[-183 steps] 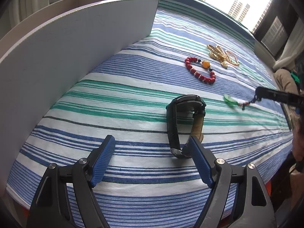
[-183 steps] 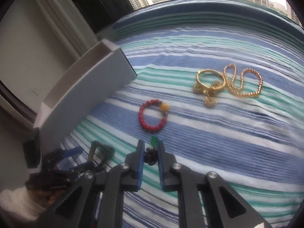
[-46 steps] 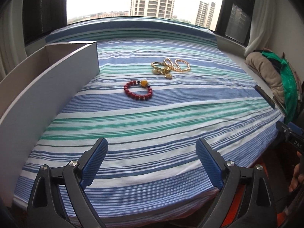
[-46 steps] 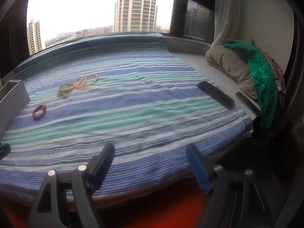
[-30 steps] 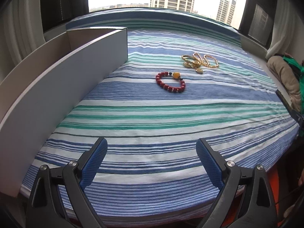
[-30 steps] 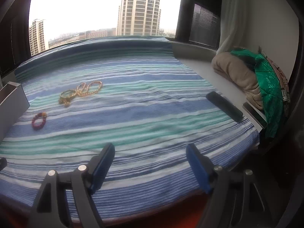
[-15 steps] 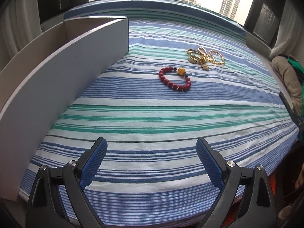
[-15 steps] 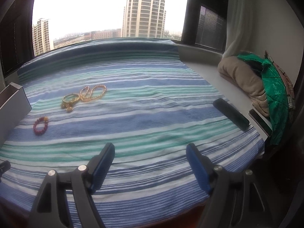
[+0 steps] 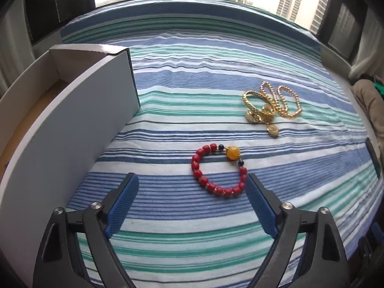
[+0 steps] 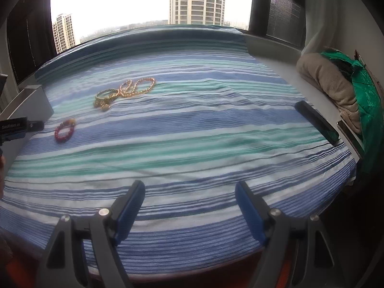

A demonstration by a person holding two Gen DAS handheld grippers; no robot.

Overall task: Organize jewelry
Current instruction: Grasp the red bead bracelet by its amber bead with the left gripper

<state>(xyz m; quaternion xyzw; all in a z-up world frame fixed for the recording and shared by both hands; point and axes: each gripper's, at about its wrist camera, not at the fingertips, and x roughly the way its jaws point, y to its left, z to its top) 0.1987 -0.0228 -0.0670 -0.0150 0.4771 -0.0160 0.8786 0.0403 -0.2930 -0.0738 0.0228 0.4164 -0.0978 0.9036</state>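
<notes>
A red bead bracelet with one amber bead lies on the striped cloth. My left gripper is open and empty, and the bracelet lies just ahead of its right finger. Gold jewelry, a bangle and bead chains, lies farther back right. A white box stands at the left, its inside mostly hidden. My right gripper is open and empty near the cloth's front edge. In the right wrist view, the bracelet, gold jewelry and box sit far left.
A black remote-like object lies at the cloth's right edge. Beige and green folded fabric is piled on the ledge at the right. Windows with dark frames stand behind the cloth. The left gripper's body shows at the left edge.
My left gripper has moved forward to the red bracelet, which now lies close by its right finger. The right gripper has moved slightly forward over the cloth. Both stayed open.
</notes>
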